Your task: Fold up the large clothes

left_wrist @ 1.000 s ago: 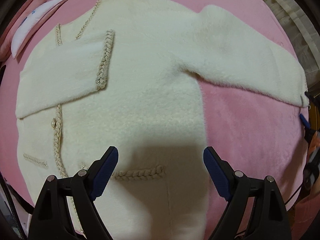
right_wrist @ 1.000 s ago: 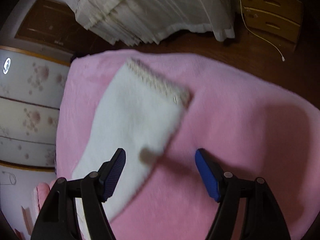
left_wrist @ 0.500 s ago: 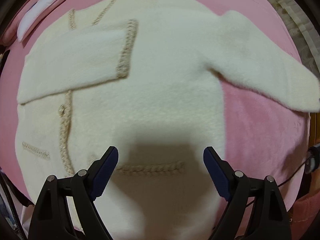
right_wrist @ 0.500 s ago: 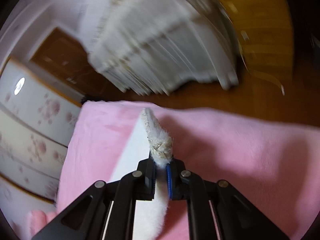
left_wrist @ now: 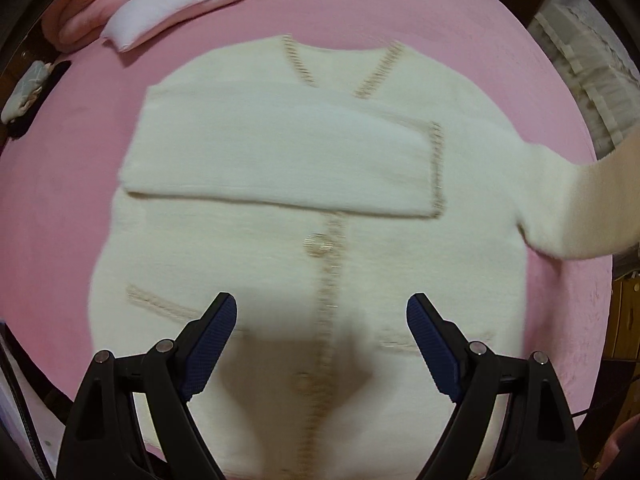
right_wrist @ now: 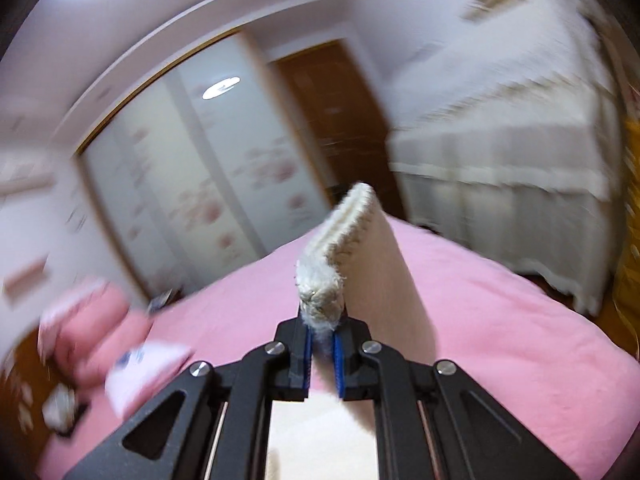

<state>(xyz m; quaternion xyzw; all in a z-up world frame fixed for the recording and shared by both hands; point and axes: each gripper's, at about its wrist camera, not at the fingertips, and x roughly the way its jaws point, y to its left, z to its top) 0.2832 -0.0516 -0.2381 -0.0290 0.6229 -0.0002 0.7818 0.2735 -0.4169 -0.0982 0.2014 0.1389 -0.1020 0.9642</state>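
Aloft, right tongs [right_wrist: 321, 346] level, clamped on sleeve cuff [right_wrist: 332, 264] above bed [right_wrist: 500, 320]

Your cardigan [left_wrist: 312, 184] is cream with beige braided trim [left_wrist: 438, 168]. Blanket [left_wrist: 400, 4] under it is plain pink. Pillow [left_wrist: 176, 4] is pale pink with blue print. Wardrobe doors [right_wrist: 208, 168] are white with pink flowers.

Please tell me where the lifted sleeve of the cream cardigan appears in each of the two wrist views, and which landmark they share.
Left wrist view: the lifted sleeve runs off the right edge, raised above the pink blanket.
Right wrist view: the sleeve's braided cuff is at centre, pinched by the right gripper.
Shared landmark: the white pillow, top left there, lower left here.
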